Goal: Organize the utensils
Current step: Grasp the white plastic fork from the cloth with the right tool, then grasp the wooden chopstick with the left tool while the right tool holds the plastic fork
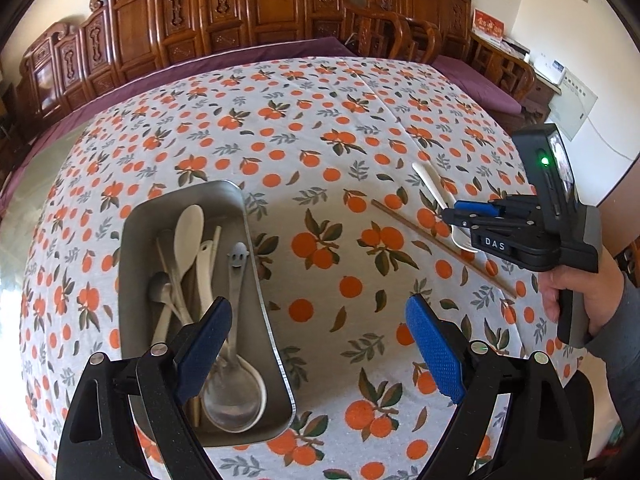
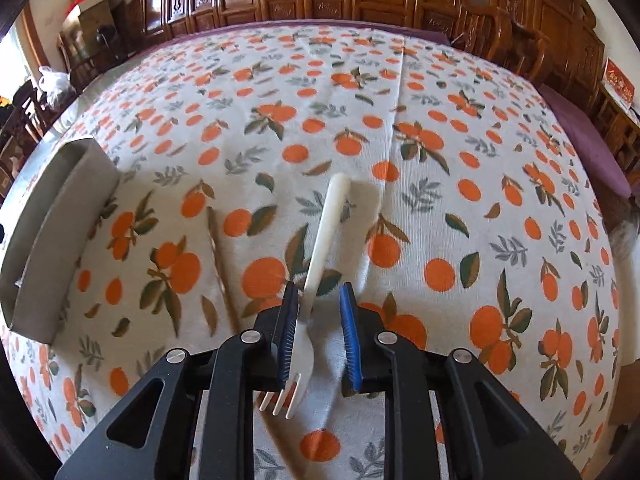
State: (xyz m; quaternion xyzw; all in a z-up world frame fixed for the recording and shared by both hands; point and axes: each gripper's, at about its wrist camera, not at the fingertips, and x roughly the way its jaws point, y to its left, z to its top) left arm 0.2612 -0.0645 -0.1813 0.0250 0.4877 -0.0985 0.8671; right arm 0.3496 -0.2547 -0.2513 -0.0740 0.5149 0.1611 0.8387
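Spoons fill the tray [image 1: 264,312] at 9 o'clock. Your left gripper [image 1: 320,344] gapes wide, holding nothing. Your right gripper [image 2: 318,336], narrowly parted, straddles a white fork [image 2: 320,248] on the cloth without pinching it. One chopstick [image 1: 436,246] lies beside it, both unsorted.

"DAS" printed on right gripper [image 1: 450,216] body.

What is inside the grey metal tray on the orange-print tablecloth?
The grey metal tray holds cream plastic spoons, a grey smiley-handled spoon and a large steel spoon. The left gripper finger hides its near corner.
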